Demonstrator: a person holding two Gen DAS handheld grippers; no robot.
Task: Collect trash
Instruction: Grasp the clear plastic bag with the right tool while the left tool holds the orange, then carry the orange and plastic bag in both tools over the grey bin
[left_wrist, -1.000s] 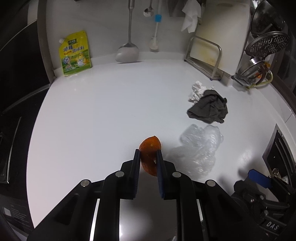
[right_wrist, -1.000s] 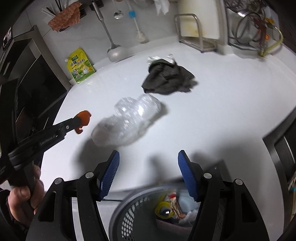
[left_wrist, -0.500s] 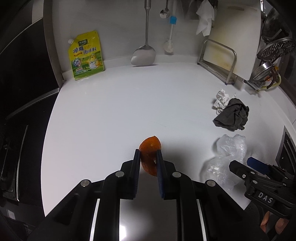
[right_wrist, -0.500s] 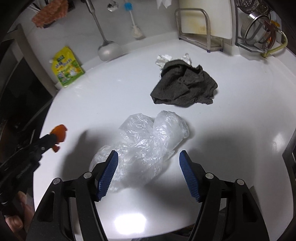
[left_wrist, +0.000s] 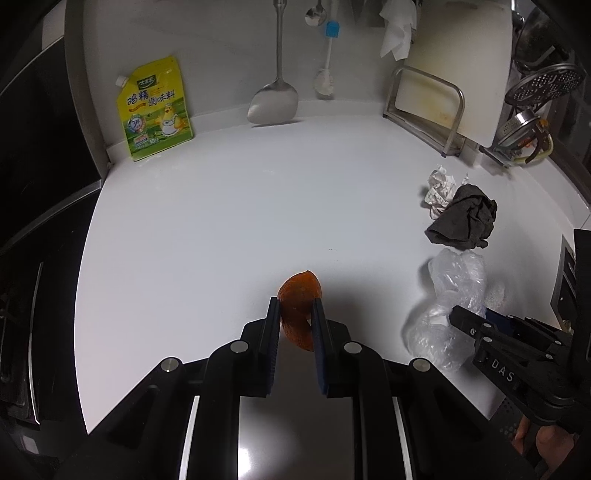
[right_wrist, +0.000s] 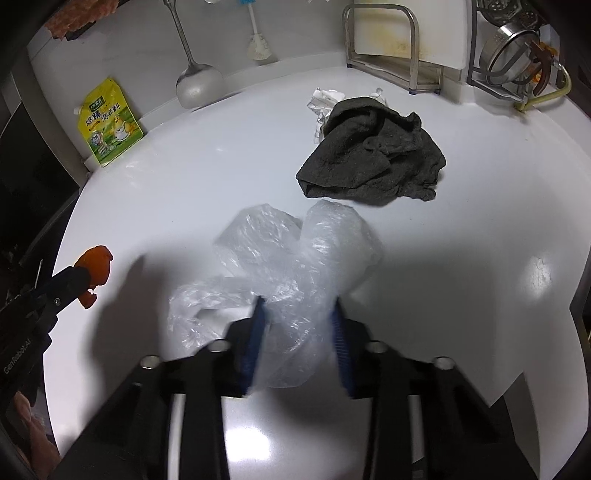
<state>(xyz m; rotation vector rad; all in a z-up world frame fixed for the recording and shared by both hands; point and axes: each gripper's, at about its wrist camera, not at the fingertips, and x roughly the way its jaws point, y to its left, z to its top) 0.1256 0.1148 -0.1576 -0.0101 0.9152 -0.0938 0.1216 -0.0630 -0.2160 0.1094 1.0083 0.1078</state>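
My left gripper (left_wrist: 294, 317) is clamped on the peel (left_wrist: 298, 297), held just above the near counter (left_wrist: 221, 229). My right gripper (right_wrist: 298, 326) is closing, bag (right_wrist: 295, 258) bunched between its pads, bag on the counter at near right. Farther right: cloth (right_wrist: 373, 162), with paper (right_wrist: 322, 101) touching its far side.

The right hand-held gripper (right_wrist: 297, 328) has swung away from the mesh bin at the tabletop (right_wrist: 461, 229) edge and come down over the crumpled clear plastic bag (right_wrist: 295, 258). Its blue pads (right_wrist: 255, 332), wide apart a second ago, are now closing with the bag between them, the film bunched up around them. In the left wrist view, the right hand-held gripper (left_wrist: 476, 321) has moved in beside the bag (left_wrist: 454, 291).
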